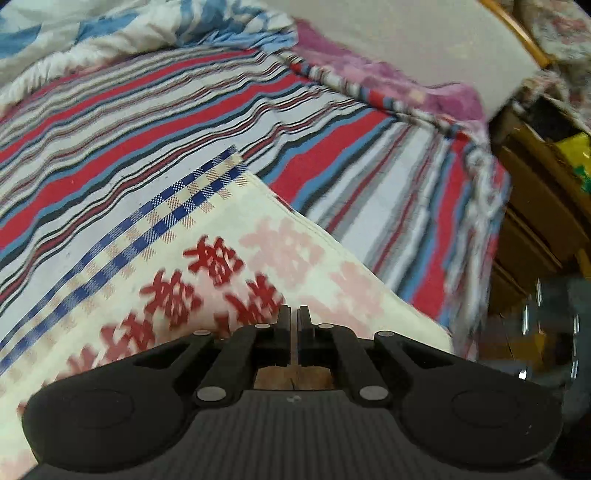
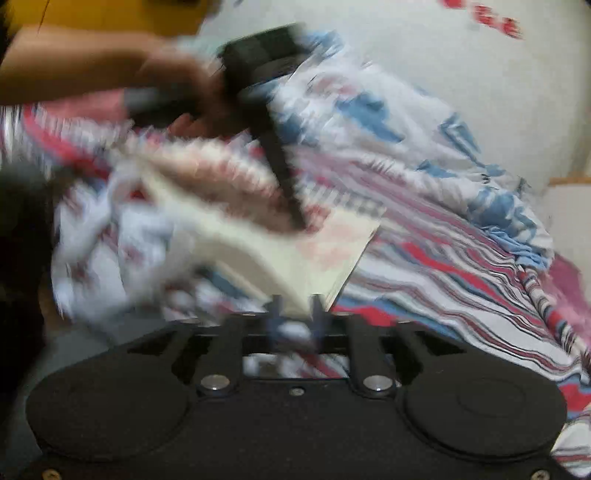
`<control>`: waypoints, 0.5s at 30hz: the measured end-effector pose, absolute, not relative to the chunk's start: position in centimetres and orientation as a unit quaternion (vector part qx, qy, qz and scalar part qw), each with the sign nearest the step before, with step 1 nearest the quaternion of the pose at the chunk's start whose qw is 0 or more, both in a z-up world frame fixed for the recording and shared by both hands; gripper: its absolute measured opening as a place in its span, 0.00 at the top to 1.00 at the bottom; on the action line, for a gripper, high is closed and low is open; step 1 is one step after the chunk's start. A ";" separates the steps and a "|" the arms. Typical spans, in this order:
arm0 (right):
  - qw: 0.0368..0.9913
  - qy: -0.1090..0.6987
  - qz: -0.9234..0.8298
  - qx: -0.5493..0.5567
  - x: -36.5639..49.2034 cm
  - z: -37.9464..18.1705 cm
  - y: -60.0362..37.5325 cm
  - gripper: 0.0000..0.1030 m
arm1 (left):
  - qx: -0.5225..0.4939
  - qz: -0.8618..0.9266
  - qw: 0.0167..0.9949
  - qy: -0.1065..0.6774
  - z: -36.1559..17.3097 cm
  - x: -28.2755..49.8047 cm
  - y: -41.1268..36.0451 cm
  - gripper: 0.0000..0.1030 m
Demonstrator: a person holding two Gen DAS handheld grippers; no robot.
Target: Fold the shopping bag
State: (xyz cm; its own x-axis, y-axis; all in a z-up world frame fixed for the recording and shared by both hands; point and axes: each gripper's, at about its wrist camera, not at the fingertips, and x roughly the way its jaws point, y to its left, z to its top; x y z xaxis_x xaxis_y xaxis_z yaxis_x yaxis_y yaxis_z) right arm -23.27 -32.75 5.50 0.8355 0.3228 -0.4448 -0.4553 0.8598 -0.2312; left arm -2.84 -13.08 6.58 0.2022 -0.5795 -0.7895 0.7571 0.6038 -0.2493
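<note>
**Two grippers at a cream shopping bag on a striped bed**

A cream cloth shopping bag with red writing and a blue checked band [image 1: 207, 236] lies on a bed covered with a red, blue and white striped sheet [image 1: 110, 122]. In the left wrist view the bag fills the near left part of the picture, and one corner of it points to the far side. The checked band runs along its left edge.

The black left gripper [image 1: 294, 314] has its two fingers pressed almost together, with only a thin slit between them. Its tips are over the bag's red writing. I cannot tell if any cloth is pinched between them. In the right wrist view, a hand [image 2: 192, 96] holds this gripper from the left, and its long black fingers slant down onto the bag.

The black right gripper [image 2: 295, 302] is a little bit open. The near edge of the bag [image 2: 306, 258] sits right at its tips. The picture is blurry, so I cannot tell if the fingers press on the cloth.

A rumpled white and blue quilt [image 1: 92, 33] lies at the far end of the bed. A purple flowery cloth [image 1: 388, 77] is at the far right. A brown wooden cabinet [image 1: 535, 206] stands to the right of the bed.
</note>
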 end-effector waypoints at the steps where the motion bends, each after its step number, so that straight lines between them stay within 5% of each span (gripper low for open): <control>1: 0.951 0.189 0.205 -0.135 -23.0 6.3 -33.3 0.73 | 0.103 -0.436 0.773 0.450 7.0 -3.8 -12.5 0.98; 5: 0.959 0.202 0.196 -0.045 -19.3 6.9 -31.6 0.71 | 0.115 -0.435 0.784 0.427 7.3 -6.9 -10.5 0.98; 9: 0.925 0.320 0.190 -0.075 -15.5 3.0 -27.8 0.71 | 0.151 -0.413 0.786 0.435 5.0 -9.4 -8.2 0.99; 15: 0.924 0.340 0.172 -0.029 -16.6 2.9 -30.2 0.69 | 0.027 -0.378 0.812 0.444 6.0 -11.3 1.0 0.98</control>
State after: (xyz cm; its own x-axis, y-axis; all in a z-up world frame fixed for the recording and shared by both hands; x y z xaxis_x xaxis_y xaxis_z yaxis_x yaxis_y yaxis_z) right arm -16.65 -30.21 2.92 0.7103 0.2978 -0.6378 -0.3377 0.9392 0.0625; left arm -11.33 1.05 5.98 0.3204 -0.5897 -0.7413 0.6380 0.7128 -0.2913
